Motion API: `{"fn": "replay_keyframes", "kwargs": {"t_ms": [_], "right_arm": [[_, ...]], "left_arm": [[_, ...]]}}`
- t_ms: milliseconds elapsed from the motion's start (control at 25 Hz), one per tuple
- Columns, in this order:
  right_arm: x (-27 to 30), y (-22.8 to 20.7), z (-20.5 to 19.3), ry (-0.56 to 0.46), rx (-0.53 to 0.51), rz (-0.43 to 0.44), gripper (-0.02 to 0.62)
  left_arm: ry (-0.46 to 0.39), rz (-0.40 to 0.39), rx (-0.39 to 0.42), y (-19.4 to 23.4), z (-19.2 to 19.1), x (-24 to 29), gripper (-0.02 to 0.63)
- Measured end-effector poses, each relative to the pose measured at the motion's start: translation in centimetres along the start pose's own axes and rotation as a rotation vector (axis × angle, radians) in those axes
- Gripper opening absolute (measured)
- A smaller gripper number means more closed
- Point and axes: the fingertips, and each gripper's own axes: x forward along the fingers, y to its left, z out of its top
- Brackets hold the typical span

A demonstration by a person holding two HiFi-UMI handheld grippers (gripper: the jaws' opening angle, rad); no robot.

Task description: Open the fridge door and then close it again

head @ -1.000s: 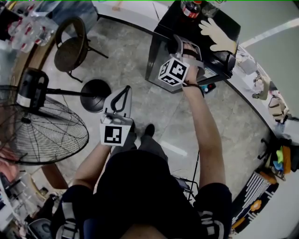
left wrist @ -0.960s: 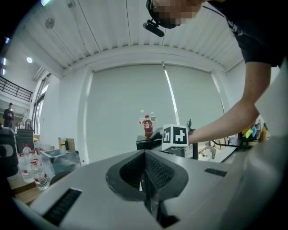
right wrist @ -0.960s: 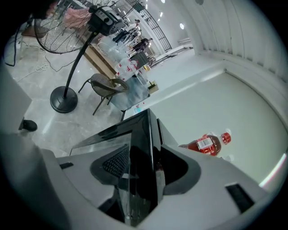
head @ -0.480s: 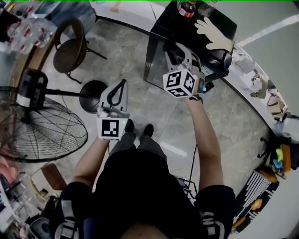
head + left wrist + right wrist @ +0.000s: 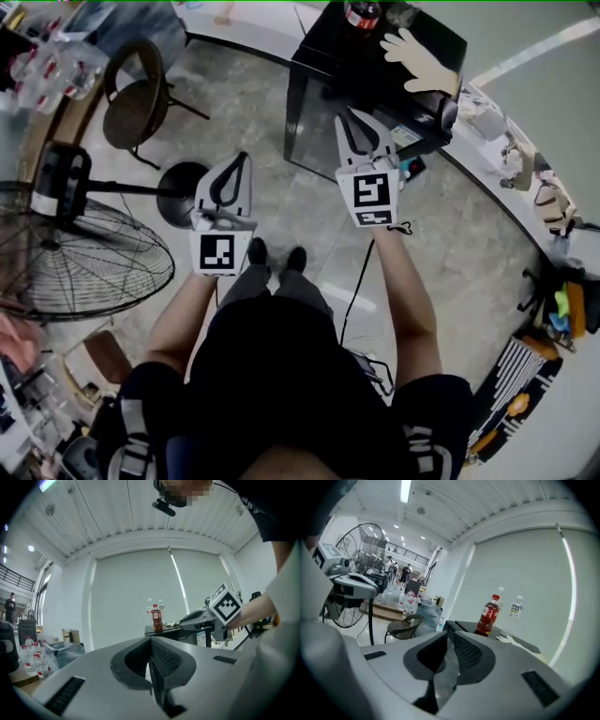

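- Currently the fridge (image 5: 323, 117) is seen on the floor ahead of the person, with its door shut flush (a red bottle (image 5: 362, 13) and a pale glove (image 5: 422, 61) are carried on its top).
- No part of the door is gripped. The right claw (image 5: 351, 117) is poised in front of the door and clear of it. Its jaws have just been closing and are drawn almost together, with a thin slit left between them and nothing in it.
- The left claw (image 5: 242, 161) is held off to the side, well apart from the fridge, its jaws pressed fully together on nothing.
- With the door shut and both claws free, the task is judged either finished or not begun. Which one cannot be settled from this moment. If the door has been opened and shut, nothing is left to do.
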Motion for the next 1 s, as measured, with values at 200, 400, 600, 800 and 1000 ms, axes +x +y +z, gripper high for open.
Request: {"fn": "replay_keyframes", "kwargs": {"t_ms": [200,400,600,800,1000], "right_arm": [[-2.4,0.1,0.1,-0.052,0.137,-0.008,0.04],[-4.6,0.3,-0.6,-0.085,0.222,-0.029,0.02],[-7.2,0.3,-0.8,-0.119,0.292,-0.06,0.02],[-9.8,0.1,-1.4,-0.147,0.361,-0.1,0.02],[-12.2,0.1,-1.8,-0.177,0.392,-0.146,0.02]], "left_arm": [[-0.033,0.01,-0.002,0.0,0.8,0.0,0.023],[-0.036,0.016,-0.007,-0.1,0.7,-0.1,0.023],[-0.042,0.001,-0.03,-0.4,0.6,-0.5,0.023],[-0.055,-0.017,-0.027,-0.8,0.4,-1.1,0.023],[-0.08,-0.024,-0.033,-1.3,1.1,-1.7,0.023]]}}
